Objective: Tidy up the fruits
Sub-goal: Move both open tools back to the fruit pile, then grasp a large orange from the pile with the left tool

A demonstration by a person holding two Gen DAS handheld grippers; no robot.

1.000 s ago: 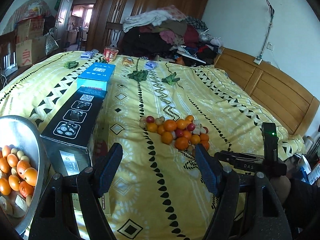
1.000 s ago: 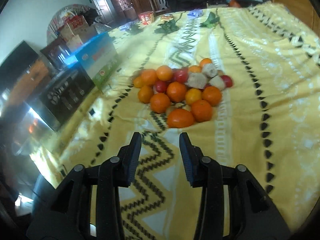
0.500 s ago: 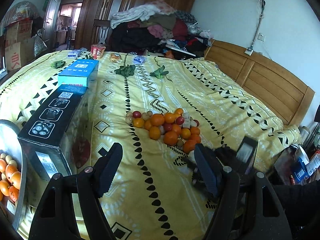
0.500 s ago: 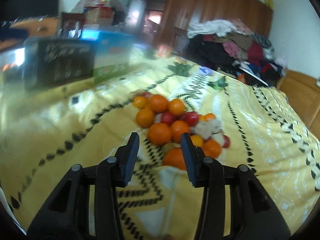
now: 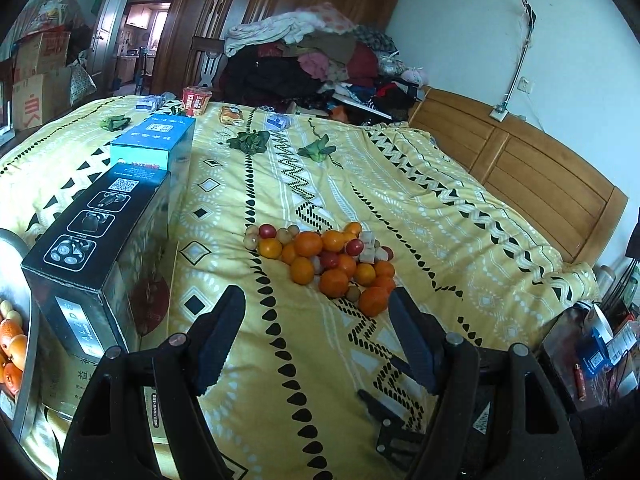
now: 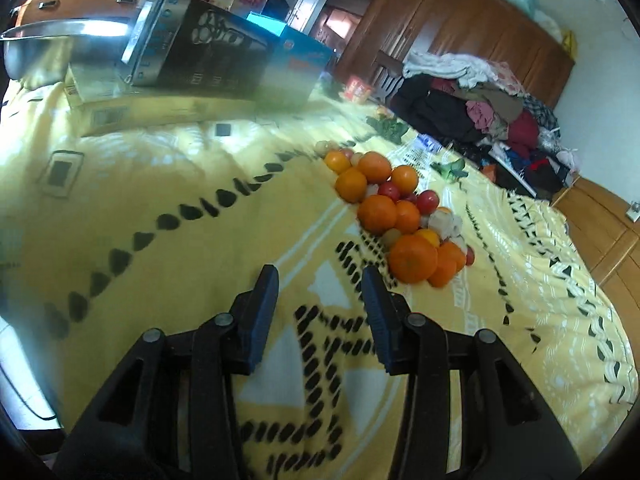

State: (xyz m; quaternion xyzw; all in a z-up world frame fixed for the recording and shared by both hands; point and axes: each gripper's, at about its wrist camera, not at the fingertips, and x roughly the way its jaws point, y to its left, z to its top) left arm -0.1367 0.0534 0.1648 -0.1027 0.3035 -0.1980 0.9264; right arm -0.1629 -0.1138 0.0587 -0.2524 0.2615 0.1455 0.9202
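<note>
A pile of fruit (image 5: 328, 260) lies on the yellow patterned bedspread: oranges, small red fruits and pale ones. It also shows in the right wrist view (image 6: 396, 212). A steel bowl (image 5: 20, 360) with oranges and pale fruits sits at the far left edge; it shows again in the right wrist view (image 6: 52, 46). My left gripper (image 5: 316, 308) is open and empty, above the bedspread in front of the pile. My right gripper (image 6: 320, 282) is open and empty, low over the bedspread, just left of the nearest orange (image 6: 412, 258).
A black box (image 5: 96, 256) and a blue box (image 5: 156, 144) lie in a row left of the pile. Leafy greens (image 5: 248, 140) and small packets lie further back. A heap of clothes (image 5: 320, 68) and a wooden headboard (image 5: 520, 164) border the bed.
The right gripper has swung low and close to the near side of the fruit pile, tilting its view. The left gripper's view has shifted right, so less of the bowl shows.
</note>
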